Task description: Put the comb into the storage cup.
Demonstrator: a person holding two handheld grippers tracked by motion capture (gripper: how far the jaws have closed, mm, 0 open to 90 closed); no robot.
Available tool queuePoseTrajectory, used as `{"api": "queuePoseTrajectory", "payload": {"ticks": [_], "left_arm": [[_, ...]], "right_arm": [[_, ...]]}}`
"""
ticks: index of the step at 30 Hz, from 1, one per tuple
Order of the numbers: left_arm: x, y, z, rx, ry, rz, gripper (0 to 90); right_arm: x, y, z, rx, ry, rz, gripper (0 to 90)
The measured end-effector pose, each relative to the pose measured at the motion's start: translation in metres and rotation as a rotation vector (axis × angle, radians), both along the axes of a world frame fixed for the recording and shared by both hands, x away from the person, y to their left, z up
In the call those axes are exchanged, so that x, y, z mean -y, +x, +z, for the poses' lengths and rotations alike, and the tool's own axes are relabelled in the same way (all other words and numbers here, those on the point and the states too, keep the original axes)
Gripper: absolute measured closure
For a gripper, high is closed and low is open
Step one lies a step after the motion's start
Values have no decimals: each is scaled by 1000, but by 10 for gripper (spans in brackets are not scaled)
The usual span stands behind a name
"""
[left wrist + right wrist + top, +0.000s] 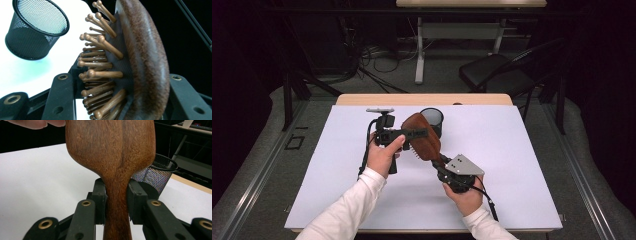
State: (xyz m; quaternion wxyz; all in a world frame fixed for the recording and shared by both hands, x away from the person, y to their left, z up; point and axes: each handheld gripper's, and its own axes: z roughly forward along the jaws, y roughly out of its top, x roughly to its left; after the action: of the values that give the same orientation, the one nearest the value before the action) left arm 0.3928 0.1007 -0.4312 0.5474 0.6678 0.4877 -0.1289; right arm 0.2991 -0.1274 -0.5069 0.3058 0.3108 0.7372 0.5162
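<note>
Right gripper (117,202) clamped on the narrow wooden handle of the hairbrush (110,152), both pads pressed against the neck just below where the head widens; seen lower centre in the right gripper view. Left gripper (120,95) closed across the brush head, one jaw among the wooden bristles (100,62), the other against the rounded back. In the high view, brush (422,137) held off the table near the middle of the frame, slanting from the left gripper (409,133) down to the right gripper (443,165) at lower right of centre, bristles turned toward the lower left.

Risks, as a judgement: a two-handed hold on one stiff object, so any pull or twist by one hand against the other likely to lever the handle out of the right pads or snap a bristle under the left jaw. Grip over pins uneven, so slipping possible there. Smooth, tapering handle apt to slide if the right hold loosens.

Around: black mesh cup (432,120) standing upright just behind the brush head, upper centre of the white table cover (512,170), close enough to be knocked over by a swing of the head. Beyond the table, a folding chair (497,72) and floor cables (377,60), well apart and no hindrance.
</note>
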Motion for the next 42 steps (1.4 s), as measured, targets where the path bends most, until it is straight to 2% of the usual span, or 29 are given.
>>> {"api": "queuePoseTrajectory", "payload": {"ticks": [7, 14, 23, 31, 34, 42], "left_arm": [[-1, 2, -2, -11, -12, 10, 504], [-4, 3, -5, -43, -40, 30, 507], [-7, 5, -6, -44, -48, 34, 505], [-10, 6, -6, -27, -44, 45, 505], [-11, 7, -5, -30, -48, 56, 505], [-15, 9, -5, -32, -44, 79, 508]], "right_arm": [[0, 0, -1, -5, 4, 4, 670], [-1, 2, -2, -15, 8, 11, 630], [-1, 3, -2, -19, 3, 16, 582], [0, 5, 1, 5, 30, 33, 423], [-1, 6, 2, 14, 20, 29, 399], [0, 8, 6, -6, 10, 21, 375]]}}
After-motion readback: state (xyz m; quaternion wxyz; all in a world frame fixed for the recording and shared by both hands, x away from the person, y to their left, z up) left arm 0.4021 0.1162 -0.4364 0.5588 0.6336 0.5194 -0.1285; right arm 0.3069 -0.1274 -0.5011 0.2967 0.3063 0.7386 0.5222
